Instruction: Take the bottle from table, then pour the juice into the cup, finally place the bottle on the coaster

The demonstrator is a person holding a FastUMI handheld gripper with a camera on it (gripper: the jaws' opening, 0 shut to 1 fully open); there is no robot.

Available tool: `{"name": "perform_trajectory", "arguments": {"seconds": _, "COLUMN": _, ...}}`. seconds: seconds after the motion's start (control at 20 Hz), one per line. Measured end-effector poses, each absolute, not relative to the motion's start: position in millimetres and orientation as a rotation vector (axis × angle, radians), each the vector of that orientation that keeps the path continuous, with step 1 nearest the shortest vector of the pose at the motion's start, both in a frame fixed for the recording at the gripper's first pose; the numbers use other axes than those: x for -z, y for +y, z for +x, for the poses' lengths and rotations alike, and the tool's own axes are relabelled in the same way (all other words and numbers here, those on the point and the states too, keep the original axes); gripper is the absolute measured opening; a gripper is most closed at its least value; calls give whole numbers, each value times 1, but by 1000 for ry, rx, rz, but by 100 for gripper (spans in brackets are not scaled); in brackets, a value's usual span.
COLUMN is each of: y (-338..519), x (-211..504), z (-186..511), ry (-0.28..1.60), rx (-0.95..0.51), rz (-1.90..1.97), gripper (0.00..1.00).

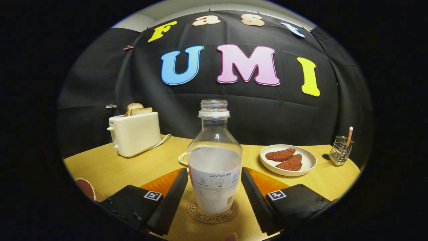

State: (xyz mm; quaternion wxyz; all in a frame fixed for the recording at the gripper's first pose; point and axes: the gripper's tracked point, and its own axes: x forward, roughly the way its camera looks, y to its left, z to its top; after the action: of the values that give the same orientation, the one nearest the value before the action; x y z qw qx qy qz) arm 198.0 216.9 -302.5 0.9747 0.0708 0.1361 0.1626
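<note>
The clear, uncapped plastic bottle of milky juice stands on the round wooden coaster between the released tool's spread fingers, hiding the coaster's middle.

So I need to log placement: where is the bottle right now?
In the gripper view, the bottle stands upright on the coaster, between the open gripper fingers, with the plate beyond to its right.

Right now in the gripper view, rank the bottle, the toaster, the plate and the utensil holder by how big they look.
1. bottle, standing on the coaster between the open fingers, nearest, so nearness inflates it
2. toaster and plate: similar, not ranked apart
3. utensil holder
</note>
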Motion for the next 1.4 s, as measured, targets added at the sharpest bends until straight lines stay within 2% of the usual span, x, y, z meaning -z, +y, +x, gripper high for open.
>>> {"name": "perform_trajectory", "arguments": {"seconds": 0.6, "y": 186, "x": 269, "z": 160, "ry": 270, "rx": -328, "rz": 130, "gripper": 98}}
{"name": "perform_trajectory", "arguments": {"seconds": 1.4, "y": 76, "x": 128, "z": 70, "ry": 189, "rx": -204, "rz": 99, "gripper": 97}}
